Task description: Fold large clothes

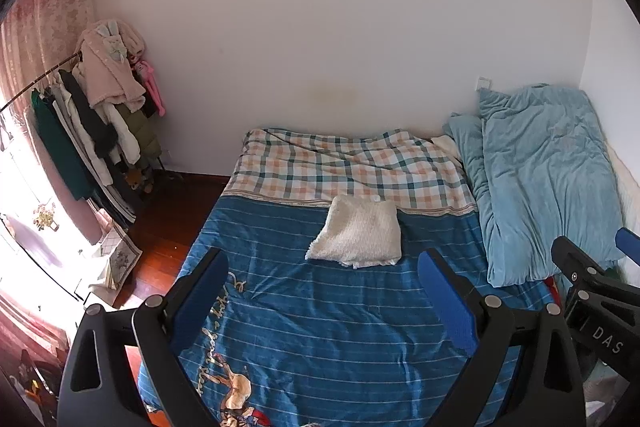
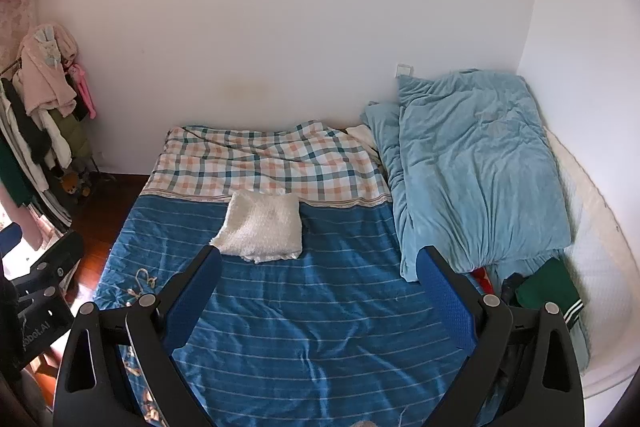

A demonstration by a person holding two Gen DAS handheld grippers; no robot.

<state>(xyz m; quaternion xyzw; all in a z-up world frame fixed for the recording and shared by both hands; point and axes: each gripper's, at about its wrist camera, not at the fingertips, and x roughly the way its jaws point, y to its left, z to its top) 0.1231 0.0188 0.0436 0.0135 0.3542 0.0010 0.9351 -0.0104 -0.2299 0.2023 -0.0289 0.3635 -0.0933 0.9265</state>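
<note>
Clothes rack (image 1: 100,115): stands at far left, hung with coats, by the wall.
Left gripper (image 1: 324,291): fingers spread wide above the blue striped bedspread (image 1: 320,327), gripping nothing.
Folded white fleece garment (image 1: 358,233): lies mid-bed, at the plaid sheet's (image 1: 340,167) edge.
Right gripper (image 2: 320,287): fingers equally wide, empty.
Light-blue duvet (image 2: 472,167): bunched along the right.

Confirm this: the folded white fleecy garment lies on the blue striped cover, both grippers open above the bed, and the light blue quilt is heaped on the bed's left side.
Wrong side: the light blue quilt is heaped on the bed's right, as the right wrist view shows. The rest holds.
</note>
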